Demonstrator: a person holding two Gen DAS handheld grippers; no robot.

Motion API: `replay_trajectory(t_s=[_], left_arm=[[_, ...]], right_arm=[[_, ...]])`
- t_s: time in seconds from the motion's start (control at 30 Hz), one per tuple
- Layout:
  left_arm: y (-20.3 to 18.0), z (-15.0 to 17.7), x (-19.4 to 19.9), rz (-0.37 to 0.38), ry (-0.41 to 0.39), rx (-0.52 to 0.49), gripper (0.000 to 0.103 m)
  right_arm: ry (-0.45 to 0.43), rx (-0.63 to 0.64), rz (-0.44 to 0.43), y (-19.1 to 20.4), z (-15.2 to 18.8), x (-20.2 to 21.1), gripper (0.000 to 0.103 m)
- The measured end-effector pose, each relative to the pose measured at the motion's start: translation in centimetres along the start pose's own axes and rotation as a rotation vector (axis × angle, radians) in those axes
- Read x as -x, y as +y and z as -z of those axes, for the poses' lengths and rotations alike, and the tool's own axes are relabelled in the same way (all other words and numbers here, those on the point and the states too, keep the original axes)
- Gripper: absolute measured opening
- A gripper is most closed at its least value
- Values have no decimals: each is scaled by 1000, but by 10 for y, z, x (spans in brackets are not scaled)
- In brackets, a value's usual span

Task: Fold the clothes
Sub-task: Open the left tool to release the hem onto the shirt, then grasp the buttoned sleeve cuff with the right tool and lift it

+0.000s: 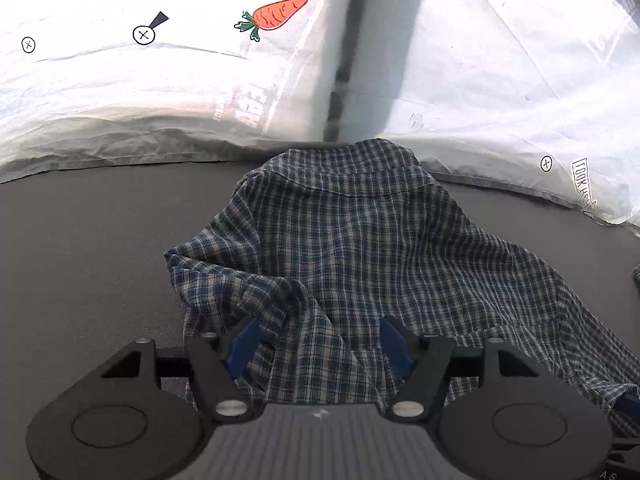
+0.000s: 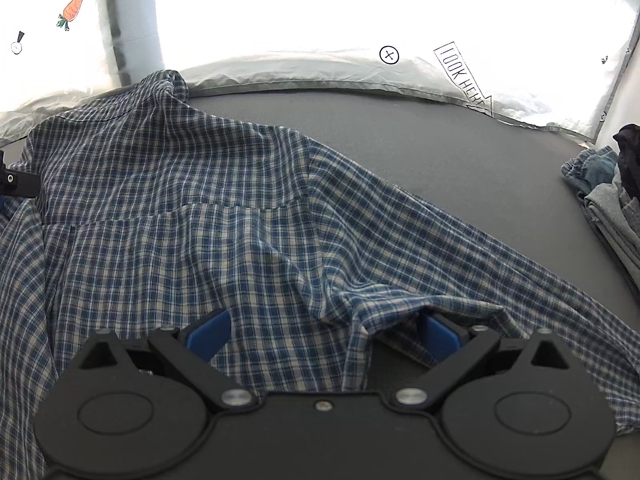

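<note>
A blue and white plaid shirt [image 1: 360, 240] lies spread and rumpled on a dark grey table, collar toward the far side. My left gripper [image 1: 320, 340] is open, its blue pads wide apart with the shirt's near edge bunched between and over them. The shirt also fills the right wrist view [image 2: 200, 208], with a sleeve running to the right. My right gripper [image 2: 324, 332] is open, its blue pads wide apart, with a fold of the shirt's hem lying between them. Neither gripper pinches the cloth.
The grey table [image 2: 440, 152] is walled by white sheeting printed with a carrot [image 1: 276, 14] and crosshair marks. A stack of folded clothes [image 2: 612, 200] sits at the right edge. The left gripper's body shows at the far left in the right wrist view [image 2: 16, 180].
</note>
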State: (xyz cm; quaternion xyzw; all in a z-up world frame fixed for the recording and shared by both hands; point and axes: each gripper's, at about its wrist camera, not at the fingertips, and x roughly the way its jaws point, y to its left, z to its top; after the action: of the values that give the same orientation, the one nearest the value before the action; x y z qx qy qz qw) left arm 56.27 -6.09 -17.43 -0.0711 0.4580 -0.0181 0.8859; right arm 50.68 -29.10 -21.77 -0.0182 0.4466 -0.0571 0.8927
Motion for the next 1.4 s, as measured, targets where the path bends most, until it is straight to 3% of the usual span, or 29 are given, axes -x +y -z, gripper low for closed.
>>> replay_trajectory(t_s=[0.17,0.27,0.47,0.6,0.77,1.07,1.2,1.27,1.3,1.37,1.4], left_arm=[[-18,42,33,-66,71,14,74],[-33,77,46,-52,141,28,74],[-63,120,42,-110,226,-108,79],[-67,124,30,-186,280,-130,84],[-66,125,24,-237,292,-139,100],[-52,126,26,-224,298,-72,103],[-51,127,29,-226,289,-60,103],[-49,127,30,-219,291,-34,103],[-46,127,30,-211,294,-17,103],[-44,128,31,-199,294,-2,103],[-44,128,32,-198,291,-8,103]], right_arm=[[-21,-64,3,-30,22,24,101],[-20,-146,20,-54,39,35,101],[-15,-341,123,-126,81,47,101],[-23,-434,213,-171,104,47,101],[-39,-458,336,-218,117,41,101],[-40,-537,380,-261,119,22,101],[-58,-653,380,-271,119,20,102],[-66,-666,383,-272,118,20,99],[-68,-659,388,-271,116,20,92],[-77,-629,397,-270,115,22,77],[-91,-623,386,-271,115,24,61]])
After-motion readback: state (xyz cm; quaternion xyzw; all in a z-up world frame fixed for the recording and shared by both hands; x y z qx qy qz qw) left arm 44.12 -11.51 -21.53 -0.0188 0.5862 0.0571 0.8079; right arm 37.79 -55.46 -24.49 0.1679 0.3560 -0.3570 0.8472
